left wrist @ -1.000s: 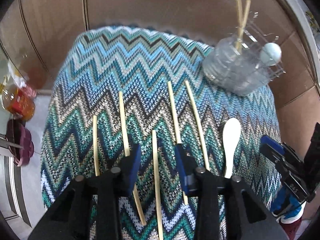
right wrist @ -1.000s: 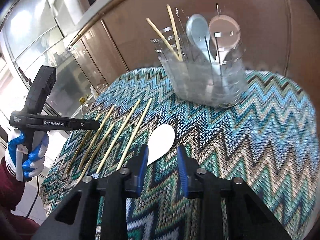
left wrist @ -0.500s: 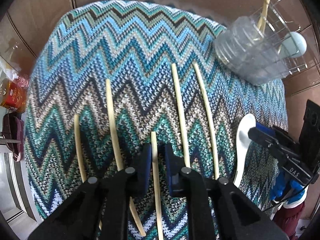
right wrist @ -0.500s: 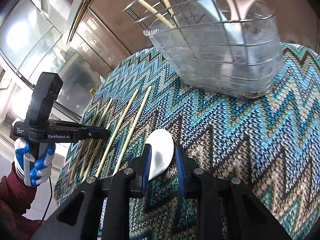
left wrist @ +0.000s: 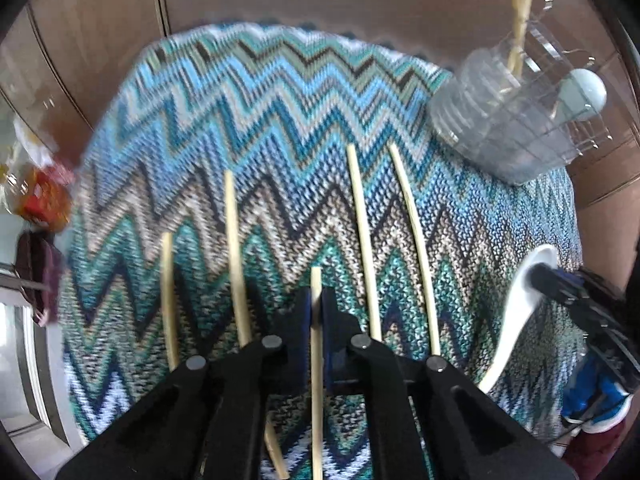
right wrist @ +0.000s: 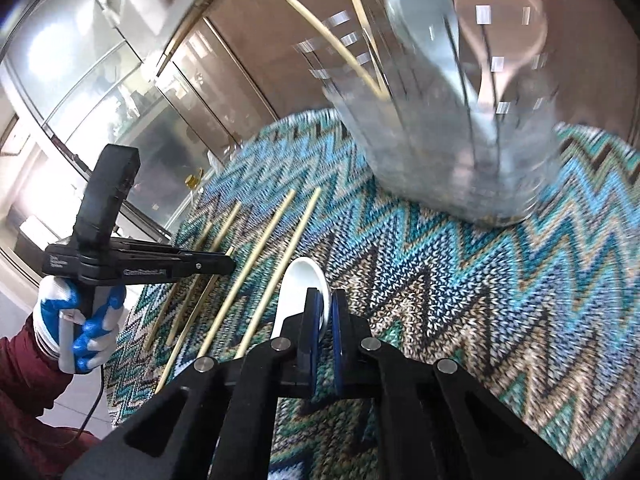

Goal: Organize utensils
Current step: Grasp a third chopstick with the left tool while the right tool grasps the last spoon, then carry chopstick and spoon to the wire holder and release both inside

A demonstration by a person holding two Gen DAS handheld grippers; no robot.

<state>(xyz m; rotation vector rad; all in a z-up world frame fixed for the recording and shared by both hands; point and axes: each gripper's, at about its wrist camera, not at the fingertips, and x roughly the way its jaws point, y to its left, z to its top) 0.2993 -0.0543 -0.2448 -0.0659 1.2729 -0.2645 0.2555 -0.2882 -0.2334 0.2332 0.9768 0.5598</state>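
From the left wrist view, the left tongs (left wrist: 316, 312) are pinched narrow on one chopstick (left wrist: 316, 344), whose long axis runs straight along the fingers, its tip poking out ahead. Four more chopsticks (left wrist: 362, 240) lie roughly parallel on the zigzag-covered worktop (left wrist: 240, 120). The clear utensil holder (left wrist: 508, 128) stands ahead and well to the right, so the carry goes forward-right.

From the right wrist view, the right tongs (right wrist: 325, 320) are closed on the rim of the white spoon (right wrist: 298, 292), bowl forward, handle trailing back-left. The holder (right wrist: 452, 160), already carrying two spoons and two chopsticks, sits directly ahead and near; the right hand appears the closer of the two.
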